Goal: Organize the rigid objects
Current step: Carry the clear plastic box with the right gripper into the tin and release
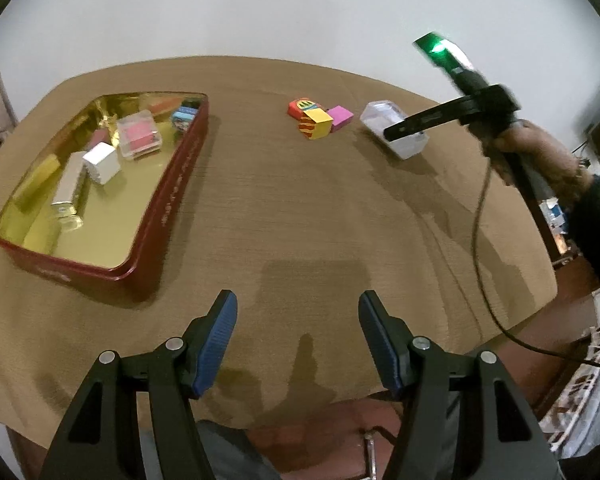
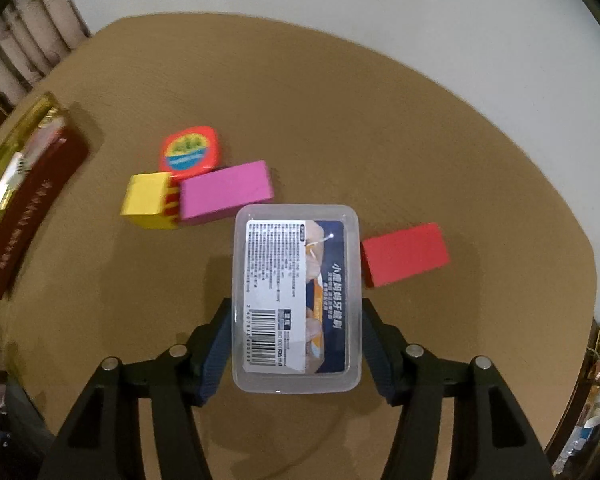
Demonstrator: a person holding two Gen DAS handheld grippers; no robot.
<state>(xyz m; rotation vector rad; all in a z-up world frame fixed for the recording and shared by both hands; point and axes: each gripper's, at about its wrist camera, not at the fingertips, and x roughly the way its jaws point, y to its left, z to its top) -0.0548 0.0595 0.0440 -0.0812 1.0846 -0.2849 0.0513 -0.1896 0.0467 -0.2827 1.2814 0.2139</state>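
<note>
Brown cloth table (image 1: 300,208) under everything. Red tin with gold inside (image 1: 168,200) far to the left side, already holding a clear case with pink in it (image 1: 139,138), a white cube (image 1: 102,162) and other small boxes. Clear plastic box with a printed label (image 2: 296,296) sitting between the two fingers of the right gripper (image 2: 296,344); blue pads right up against its long sides, or very close. Cannot tell if squeezed tight yet or just closing in. Left gripper (image 1: 298,336) wide open, holding nothing, hanging over bare cloth near the tin. Looks like the grab step for the clear box. Next move probably needs a firm squeeze, a straight lift, then a trip left to the tin and a drop into a free spot. Still waiting on the cloth: a pink block (image 2: 226,192) just above the clear box, a red block (image 2: 404,254) just beside it, a yellow box (image 2: 150,200) touching the pink one, and a small red box with a round picture (image 2: 190,152) behind them.
</note>
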